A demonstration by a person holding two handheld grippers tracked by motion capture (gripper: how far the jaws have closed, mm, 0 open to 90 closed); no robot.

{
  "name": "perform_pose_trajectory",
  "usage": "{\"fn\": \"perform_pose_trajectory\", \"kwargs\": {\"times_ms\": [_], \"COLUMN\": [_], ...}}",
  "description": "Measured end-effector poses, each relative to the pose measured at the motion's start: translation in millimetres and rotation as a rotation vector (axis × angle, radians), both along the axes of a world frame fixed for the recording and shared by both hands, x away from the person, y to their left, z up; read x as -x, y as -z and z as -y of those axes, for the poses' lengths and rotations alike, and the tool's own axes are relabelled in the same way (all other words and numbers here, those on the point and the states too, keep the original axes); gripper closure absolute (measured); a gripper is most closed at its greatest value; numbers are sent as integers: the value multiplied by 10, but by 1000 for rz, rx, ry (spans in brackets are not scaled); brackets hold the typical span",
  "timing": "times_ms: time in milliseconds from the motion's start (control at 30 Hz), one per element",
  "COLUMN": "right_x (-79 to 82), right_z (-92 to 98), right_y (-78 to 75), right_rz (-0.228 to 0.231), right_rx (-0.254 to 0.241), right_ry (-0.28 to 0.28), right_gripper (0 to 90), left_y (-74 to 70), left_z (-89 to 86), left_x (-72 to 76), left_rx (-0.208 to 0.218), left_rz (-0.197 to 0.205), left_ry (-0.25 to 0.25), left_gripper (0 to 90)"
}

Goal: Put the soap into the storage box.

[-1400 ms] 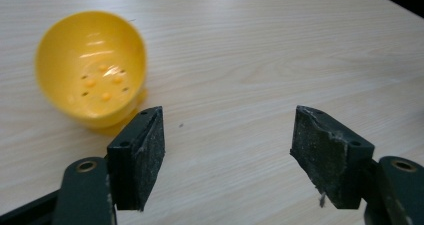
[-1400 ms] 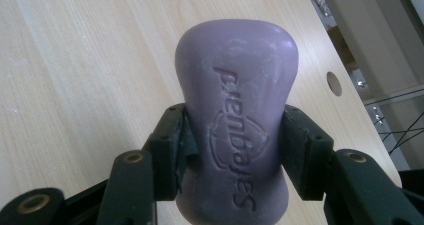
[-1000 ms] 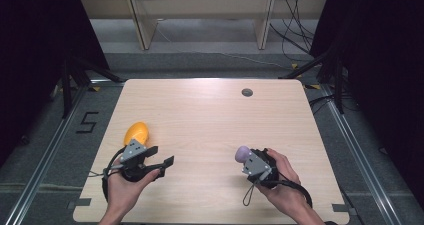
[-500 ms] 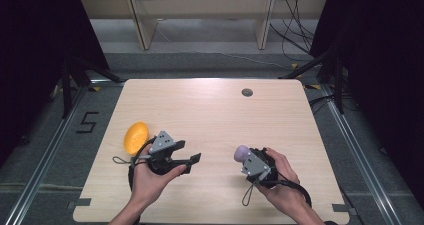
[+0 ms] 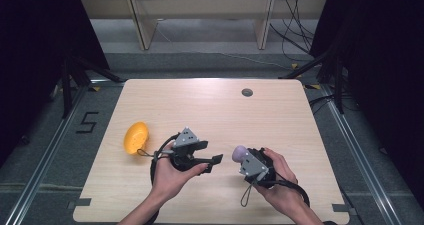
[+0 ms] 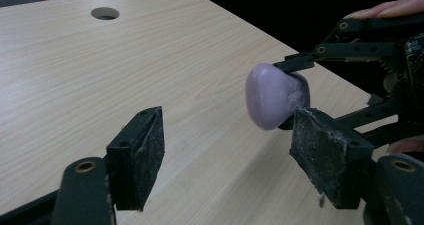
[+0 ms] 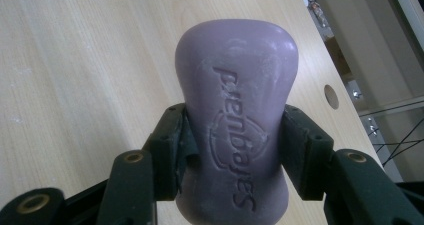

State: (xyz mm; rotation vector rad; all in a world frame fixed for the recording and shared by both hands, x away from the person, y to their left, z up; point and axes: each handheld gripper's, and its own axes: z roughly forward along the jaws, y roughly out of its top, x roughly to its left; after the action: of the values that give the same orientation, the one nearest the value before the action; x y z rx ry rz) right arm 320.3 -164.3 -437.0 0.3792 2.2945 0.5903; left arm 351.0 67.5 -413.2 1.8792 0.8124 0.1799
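Light wood table on grey floor, dark surroundings.
Round cable hole near far edge; pale shelving unit behind, cables on floor right, "5" floor mark left.

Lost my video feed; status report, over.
Right gripper shut on purple soap bar. Left gripper open, facing soap. Yellow dish aside. Nothing between.

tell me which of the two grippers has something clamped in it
The right gripper: its jaws pinch the purple soap bar. The left gripper stands open, nothing between its pads.
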Motion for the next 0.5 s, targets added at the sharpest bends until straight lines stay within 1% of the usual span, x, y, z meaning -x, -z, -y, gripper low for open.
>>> {"fn": "perform_pose_trajectory", "kwargs": {"times_ms": [33,67,100,133,200,233,267,333,367,400,433,467,500], "right_x": [0,1,2,4,9,12,17,19,19,27,31,32,34], "right_z": [-3,-5,-8,-11,-19,-23,-28,-34,-38,-44,-48,-50,-53], "right_y": [0,-2,-1,-1,1,2,3,2,2,4,2,-1,5], "right_rz": [-1,-4,2,-1,-1,0,-4,-5,4,-3,-2,-9,3], "right_rx": [0,5,2,2,3,2,5,8,11,4,4,7,8], "right_ry": [-2,-5,-1,-3,-9,-8,-11,-13,-17,-16,-15,-19,-21], "right_gripper": [501,501,501,502,501,501,502,501,501,502,501,501,502], "left_y": [-1,5,13,20,30,38,36,44,44,53,54,67,73], "left_z": [35,67,101,128,187,217,235,285,306,327,346,371,387], "left_x": [-2,-12,-15,-24,-33,-37,-44,-55,-60,-70,-76,-84,-95], "left_rx": [-2,-1,-6,-14,-19,-18,-19,-16,-19,-20,-27,-31,-38], "left_rz": [-3,-9,-10,-11,-16,-11,-29,-25,-34,-36,-53,-49,-57], "left_ry": [2,18,18,28,33,31,45,49,54,62,65,64,74], "left_gripper": [296,296,297,297,297,297,297,297,298,299,299,298,299]}}
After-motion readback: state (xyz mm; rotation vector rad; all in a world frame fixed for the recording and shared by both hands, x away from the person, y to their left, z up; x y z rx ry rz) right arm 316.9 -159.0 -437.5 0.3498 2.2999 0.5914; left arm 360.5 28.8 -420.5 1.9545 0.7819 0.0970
